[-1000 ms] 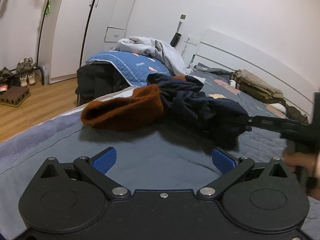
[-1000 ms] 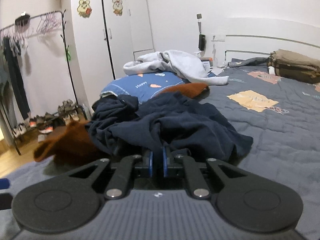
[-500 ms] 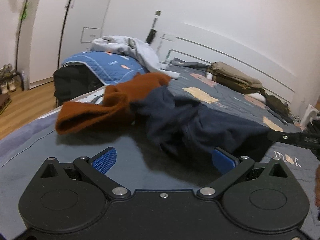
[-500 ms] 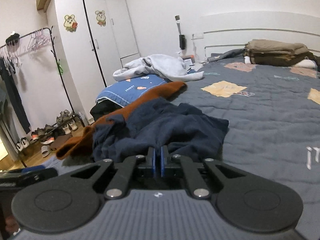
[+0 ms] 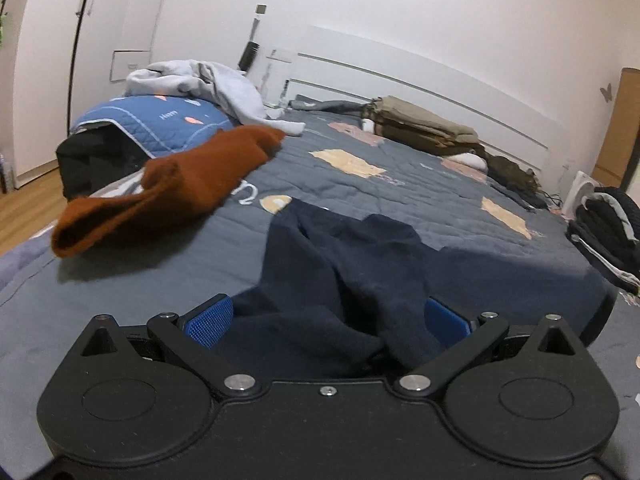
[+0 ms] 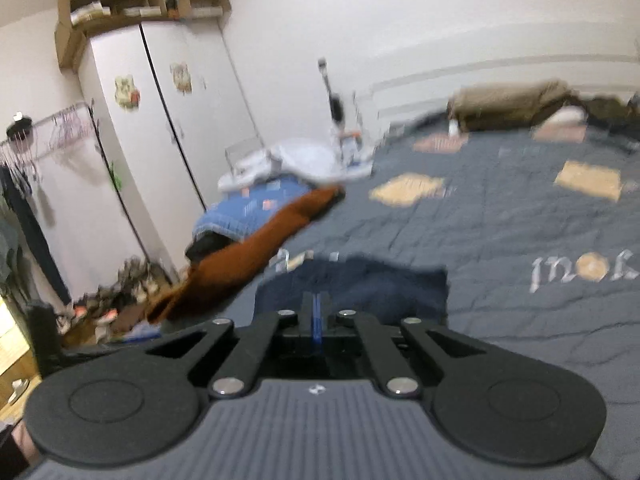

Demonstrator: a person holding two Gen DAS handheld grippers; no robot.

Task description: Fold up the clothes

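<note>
In the left wrist view, our left hand-held gripper (image 5: 326,322) stood wide open, its blue pads on either side of a bunched ridge of the navy garment (image 5: 344,276) but gripping nothing. That garment lay rumpled on the near part of the bed (image 5: 460,200), and the rust-brown garment (image 5: 180,188) lay apart from it, farther off to the left.

In the right wrist view, blurred by motion, our right hand-held gripper (image 6: 316,314) had its pads pressed together, and the navy garment (image 6: 384,284) lay stretched just beyond them; we judged it was pinching that garment's near edge, though the contact itself was hidden. The rust-brown garment (image 6: 256,252) ran off to the far left.

We judged the step to be laying the navy garment out. The next move called for the left hand-held gripper to close on cloth.
</note>
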